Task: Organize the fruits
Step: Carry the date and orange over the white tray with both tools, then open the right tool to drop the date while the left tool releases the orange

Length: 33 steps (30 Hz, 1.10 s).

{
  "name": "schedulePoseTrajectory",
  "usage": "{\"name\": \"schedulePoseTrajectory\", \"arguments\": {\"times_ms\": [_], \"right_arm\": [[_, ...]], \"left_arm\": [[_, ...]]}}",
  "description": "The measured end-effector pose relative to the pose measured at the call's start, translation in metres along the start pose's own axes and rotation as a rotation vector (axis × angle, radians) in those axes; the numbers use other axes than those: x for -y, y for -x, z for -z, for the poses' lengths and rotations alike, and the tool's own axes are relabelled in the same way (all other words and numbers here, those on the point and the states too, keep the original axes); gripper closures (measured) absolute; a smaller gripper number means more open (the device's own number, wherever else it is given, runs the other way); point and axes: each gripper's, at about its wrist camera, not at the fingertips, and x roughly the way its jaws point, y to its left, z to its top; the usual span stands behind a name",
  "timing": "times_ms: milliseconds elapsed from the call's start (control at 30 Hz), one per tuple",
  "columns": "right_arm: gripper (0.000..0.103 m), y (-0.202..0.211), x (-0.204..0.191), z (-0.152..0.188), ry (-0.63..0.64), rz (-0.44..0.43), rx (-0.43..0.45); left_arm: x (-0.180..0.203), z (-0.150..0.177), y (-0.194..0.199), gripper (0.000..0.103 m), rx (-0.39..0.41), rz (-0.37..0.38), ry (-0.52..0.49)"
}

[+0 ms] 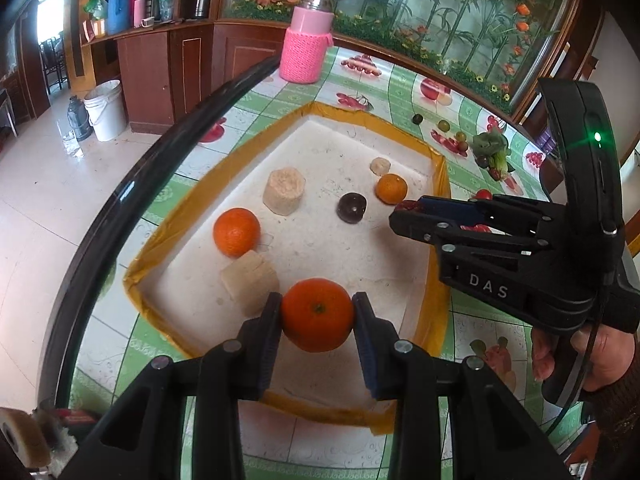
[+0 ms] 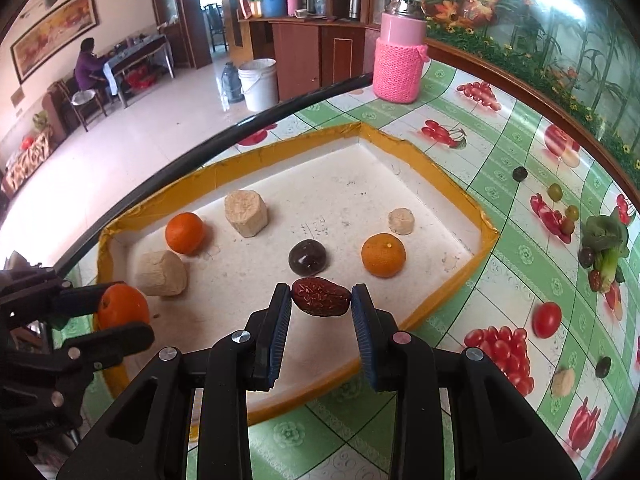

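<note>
My left gripper (image 1: 317,314) is shut on an orange tangerine (image 1: 316,315), held over the near end of the white tray (image 1: 360,268) with yellow taped walls. The right gripper (image 2: 321,298) is shut on a wrinkled red date (image 2: 321,296) above the tray's near side; in the left wrist view the right gripper (image 1: 404,210) comes in from the right. Inside the tray lie two tangerines (image 2: 185,232) (image 2: 383,255), three pale banana chunks (image 2: 245,213) (image 2: 161,273) (image 2: 401,221) and a dark round fruit (image 2: 307,256). The held tangerine (image 2: 122,307) shows at the left of the right wrist view.
A pink knit-covered jar (image 2: 399,64) stands behind the tray. Small loose fruits (image 2: 555,191) and a leafy green vegetable (image 2: 605,240) lie on the fruit-print tablecloth to the right. The table's black curved edge (image 1: 132,184) runs along the left. A person sits at a far table (image 2: 90,66).
</note>
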Motion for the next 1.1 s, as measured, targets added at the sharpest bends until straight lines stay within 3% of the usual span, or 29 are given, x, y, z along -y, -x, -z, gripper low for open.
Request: {"name": "schedulePoseTrajectory", "arguments": {"times_ms": [667,1000,1100], "right_arm": [[0.073,-0.036,0.003,-0.005,0.064,0.028,-0.068],[0.072,-0.04,0.003,-0.006,0.078,0.043,-0.076],[0.071,-0.035,0.003,-0.007,0.074,0.049,-0.065]], "left_arm": [[0.001,0.001,-0.04,0.065,-0.081,-0.021,-0.016],[0.002,0.0,-0.04,0.064,-0.087,-0.022,-0.014],[0.003,0.0,-0.035,0.059,-0.077,-0.02,-0.015]]}}
